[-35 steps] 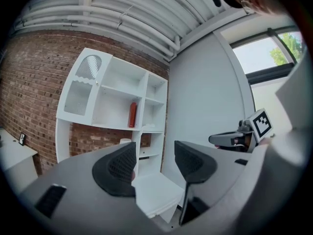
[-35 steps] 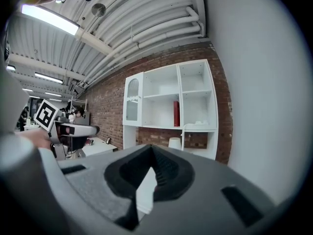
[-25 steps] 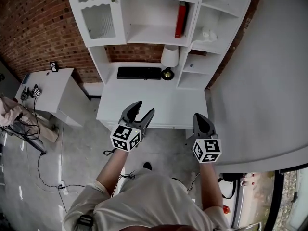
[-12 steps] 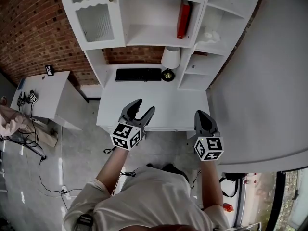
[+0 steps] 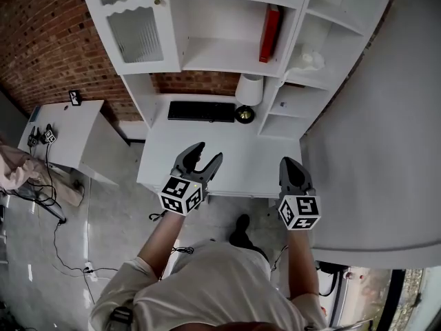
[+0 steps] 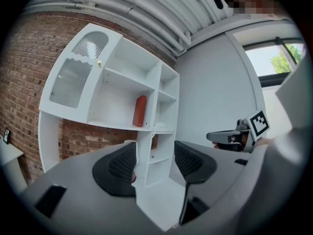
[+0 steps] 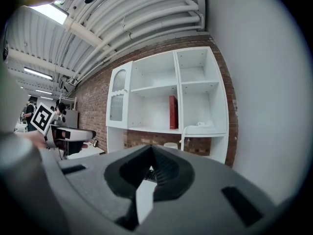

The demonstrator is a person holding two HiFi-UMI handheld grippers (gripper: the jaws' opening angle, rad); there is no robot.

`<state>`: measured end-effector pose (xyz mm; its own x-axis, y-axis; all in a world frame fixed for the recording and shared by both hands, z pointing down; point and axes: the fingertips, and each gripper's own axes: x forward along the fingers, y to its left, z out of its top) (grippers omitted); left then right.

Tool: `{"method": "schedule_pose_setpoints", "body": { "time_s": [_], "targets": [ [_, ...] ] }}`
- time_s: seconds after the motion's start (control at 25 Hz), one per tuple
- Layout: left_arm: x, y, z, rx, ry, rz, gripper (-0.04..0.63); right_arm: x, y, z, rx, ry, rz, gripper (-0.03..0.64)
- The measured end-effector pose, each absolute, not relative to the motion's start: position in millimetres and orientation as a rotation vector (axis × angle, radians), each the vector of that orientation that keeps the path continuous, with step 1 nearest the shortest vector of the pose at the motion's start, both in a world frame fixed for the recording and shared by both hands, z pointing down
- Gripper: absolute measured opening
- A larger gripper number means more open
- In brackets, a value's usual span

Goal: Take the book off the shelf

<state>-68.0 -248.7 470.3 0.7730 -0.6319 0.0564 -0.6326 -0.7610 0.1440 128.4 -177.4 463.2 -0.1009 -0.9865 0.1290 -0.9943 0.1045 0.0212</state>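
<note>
We stand at the near side of the white surface point(image 5: 227, 154), both tongs low over its near edge and well apart from the book point(image 5: 269, 33). The book is red and upright at the right end of the mid shelf point(image 5: 220, 52), hard by the divider point(image 5: 293, 29); touching or not, can't tell. The left tongs point(image 5: 208, 152) gape wide w/ nothing between; the right tongs point(image 5: 288, 164) are pressed together, also empty.

Risks, as we judge them: the right tongs would need to spread before reaching, else they'd butt the spine & shove the book deeper. There's little room for a jaw on the divider side. A pinch on one corner only could let the book tip & drop toward the lamp point(image 5: 249, 89) or keyboard point(image 5: 201, 111) below. A forearm reaching across could clip the lamp shade.

Room: the shelf left of the book is bare, so approach from left/front looks open. The board above leaves only some headroom, so pulling toward us seems safer than lifting. The glass door point(image 5: 138, 33) is far left, out of the way. The grey wall point(image 5: 386, 129) is close on the right & cramps that elbow. The surface between us & the unit is mostly bare.
</note>
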Motion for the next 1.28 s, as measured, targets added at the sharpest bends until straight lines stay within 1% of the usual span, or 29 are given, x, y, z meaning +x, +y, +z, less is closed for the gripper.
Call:
{"method": "schedule_pose_setpoints", "body": {
  "time_s": [0.72, 1.28],
  "targets": [
    [34.8, -356.1, 448.6, 2.751, -1.200, -0.017, 0.238, 227.6, -316.6, 443.4, 1.822, -2.420, 0.044, 0.002],
    [88.1, -390.2, 441.7, 2.723, -1.291, -0.030, 0.238, 275.0, -358.3, 442.8, 1.746, -2.493, 0.020, 0.002]
  ]
}}
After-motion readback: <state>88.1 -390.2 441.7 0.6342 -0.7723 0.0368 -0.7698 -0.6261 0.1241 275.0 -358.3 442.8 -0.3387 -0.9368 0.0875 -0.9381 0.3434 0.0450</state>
